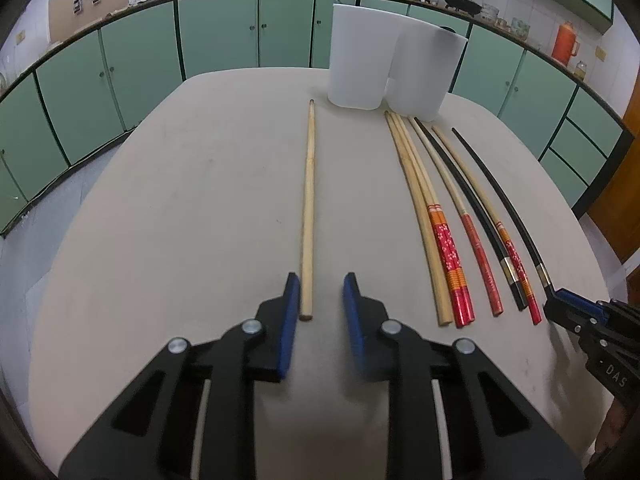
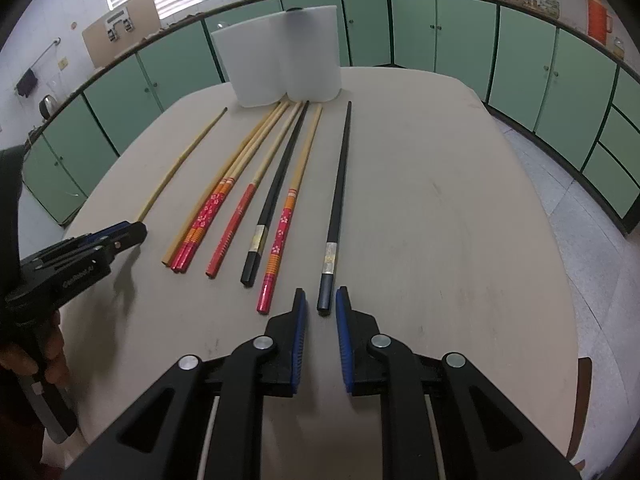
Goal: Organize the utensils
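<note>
The tabletop [image 1: 192, 184] carries everything, and its layout reads as a sorting job set up in advance. At its far edge stand two white cups [image 2: 280, 68], touching side by side and upright, likely the bins for the chopsticks; nothing shows above their rims, so I judge them still unfilled.

In front of the cups the chopsticks lie flat, tips toward the cups and handles toward the grippers, so each can be taken by its thick end. The main cluster [image 2: 240, 192] mixes plain bamboo, red-flowered and black sticks, close together and partly touching. Two lie apart from it, one on each flank, which seems deliberate: each is free of neighbours and easy to grasp alone.

The bamboo stick [image 1: 308, 208] lies alone on the left side. The left gripper [image 1: 320, 300] is low over its near end, fingers [image 1: 290, 320] spread moderately wide and holding nothing; the stick's end sits just inside the left finger rather than centred, so a small shift right would help before closing.

The black stick [image 2: 338, 200] lies alone right of the cluster. The right gripper [image 2: 321, 312] straddles its near end, fingers [image 2: 344, 332] set narrow, one on each side and close to the handle, but with a gap visible, so it is not yet gripped. Closing here looks like the next step.
</note>
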Available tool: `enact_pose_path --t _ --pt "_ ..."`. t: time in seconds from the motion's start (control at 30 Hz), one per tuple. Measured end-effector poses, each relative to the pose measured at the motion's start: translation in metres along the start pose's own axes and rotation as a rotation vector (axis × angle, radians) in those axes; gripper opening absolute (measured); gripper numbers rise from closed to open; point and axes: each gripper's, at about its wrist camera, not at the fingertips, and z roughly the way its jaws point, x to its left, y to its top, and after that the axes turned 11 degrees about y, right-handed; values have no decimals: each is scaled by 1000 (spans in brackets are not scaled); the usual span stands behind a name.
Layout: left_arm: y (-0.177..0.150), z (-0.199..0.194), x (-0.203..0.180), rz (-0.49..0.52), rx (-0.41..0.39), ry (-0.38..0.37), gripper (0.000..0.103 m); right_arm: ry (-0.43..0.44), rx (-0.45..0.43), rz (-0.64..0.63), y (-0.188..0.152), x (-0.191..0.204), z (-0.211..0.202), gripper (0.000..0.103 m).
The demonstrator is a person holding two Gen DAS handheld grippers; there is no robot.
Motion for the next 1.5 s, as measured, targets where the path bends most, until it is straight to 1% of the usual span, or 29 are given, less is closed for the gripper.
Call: enact_pose_path --t 0.1,0.2,0.23,0.4,0.53,0.73,0.97,1.07,1.1,1.23,1.37,1.5 --pt "-1 0 1 -6 -1 -6 21 -10 0 -9 1 1 1 14" --pt "-2 0 3 -17 -2 -13 18 -15 -5 1 0 -1 1 8" --pt "-2 0 5 -22 -2 -17 17 -11 -6 5 0 -2 1 8" --pt "-4 0 5 -24 -4 -16 13 -16 -16 0 -1 -1 1 8" --pt "-7 -4 2 -6 -9 -1 13 0 -18 16 0 -4 1 8" --pt "-13 -7 2 -15 -30 7 13 -6 -22 7 -2 -4 0 8" --pt "-12 -6 2 -23 -31 11 13 -6 -32 7 -3 -3 0 8" --pt "-13 -7 1 -22 -36 24 10 -8 -39 0 -5 -3 -1 8" --pt "-14 -7 0 -22 -37 27 7 -10 -42 0 -5 -2 -1 8" --pt "-13 -10 -1 -25 -44 39 6 -9 -44 2 -3 -2 -4 7" --pt "-6 -26 -2 -10 -89 46 6 -25 -74 -16 5 0 -18 7" --pt "9 -53 -1 6 -173 61 6 -52 -139 -72 20 8 -42 7"
